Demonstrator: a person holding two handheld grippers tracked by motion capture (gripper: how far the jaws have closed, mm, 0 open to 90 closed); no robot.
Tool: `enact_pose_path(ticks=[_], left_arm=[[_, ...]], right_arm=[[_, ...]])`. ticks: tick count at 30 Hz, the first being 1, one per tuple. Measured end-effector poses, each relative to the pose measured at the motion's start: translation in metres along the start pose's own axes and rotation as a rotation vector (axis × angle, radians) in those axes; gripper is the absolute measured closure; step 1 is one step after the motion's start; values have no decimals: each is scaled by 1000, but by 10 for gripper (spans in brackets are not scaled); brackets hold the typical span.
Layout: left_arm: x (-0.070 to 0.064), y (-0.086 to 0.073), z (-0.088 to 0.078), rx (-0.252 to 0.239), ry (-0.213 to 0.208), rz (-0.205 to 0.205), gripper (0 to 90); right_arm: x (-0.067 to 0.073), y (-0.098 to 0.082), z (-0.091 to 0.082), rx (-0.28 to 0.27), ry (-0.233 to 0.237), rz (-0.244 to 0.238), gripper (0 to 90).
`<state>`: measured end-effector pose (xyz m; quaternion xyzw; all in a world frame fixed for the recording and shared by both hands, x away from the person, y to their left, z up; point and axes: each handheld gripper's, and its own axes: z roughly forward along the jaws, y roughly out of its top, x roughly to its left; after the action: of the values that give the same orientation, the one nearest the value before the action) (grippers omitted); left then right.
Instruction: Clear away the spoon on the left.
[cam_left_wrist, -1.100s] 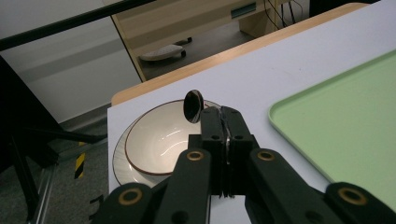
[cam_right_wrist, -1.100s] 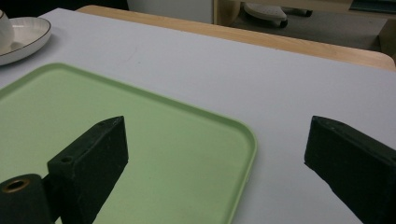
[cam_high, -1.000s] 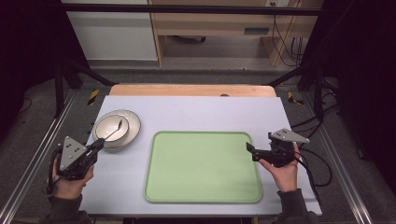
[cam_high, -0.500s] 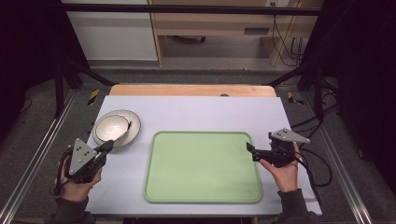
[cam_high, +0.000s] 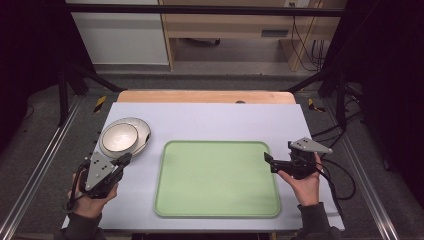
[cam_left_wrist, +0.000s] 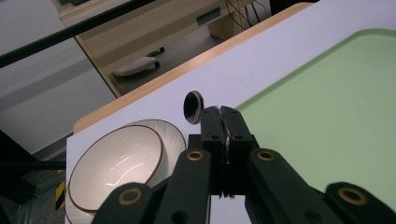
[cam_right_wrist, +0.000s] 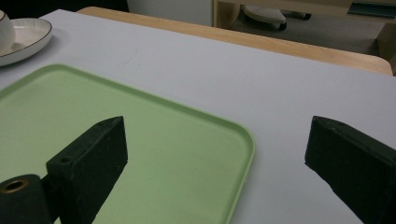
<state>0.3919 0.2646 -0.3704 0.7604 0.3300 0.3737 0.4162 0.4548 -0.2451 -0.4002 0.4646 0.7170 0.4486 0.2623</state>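
**Left gripper pinches a spoon beside the bowl; right gripper gapes at the tray's edge**

The left gripper (cam_high: 125, 159) has its jaws pressed tight together on a spoon (cam_left_wrist: 193, 107). The thin handle is clamped between the pads, and the dark, shiny head sticks out past the tips, above the table. The spoon is held off the surface, just beside the bowl (cam_high: 119, 137) and to the tray's left. In the left gripper view, the bowl (cam_left_wrist: 116, 161) sits white with a brown rim on a plate (cam_left_wrist: 175, 133), close under the jaws.

The right gripper (cam_high: 268, 159) has its jaws spread wide with nothing between them. It is held in a hand at the right edge of the tray (cam_high: 217, 180), pointing across it. In the right gripper view, the gap between the jaws frames the tray's rounded corner (cam_right_wrist: 243, 140) and bare tabletop.

The tray is pale green, flat and low-rimmed, and lies in the near middle of the table. The table (cam_high: 210, 117) has a pale grey-white top, with a strip of wood (cam_high: 200, 96) showing along its far edge.

Grey floor surrounds the table, with metal rails running along both sides. Beyond it stand a white cabinet (cam_high: 120, 35) and a wooden desk (cam_high: 225, 30), with cables (cam_high: 305, 45) hanging at the right. The room's sides are dark.
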Motion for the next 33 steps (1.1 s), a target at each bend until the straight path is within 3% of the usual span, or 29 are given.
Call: enact_pose_path(ticks=[16, 33], left_arm=[[-23, 2, 14, 23, -59, 52, 889], [-44, -3, 38, 78, -110, 102, 888]], right_arm=[[-1, 0, 0, 2, -3, -2, 50], [0, 0, 1, 11, -4, -3, 50]])
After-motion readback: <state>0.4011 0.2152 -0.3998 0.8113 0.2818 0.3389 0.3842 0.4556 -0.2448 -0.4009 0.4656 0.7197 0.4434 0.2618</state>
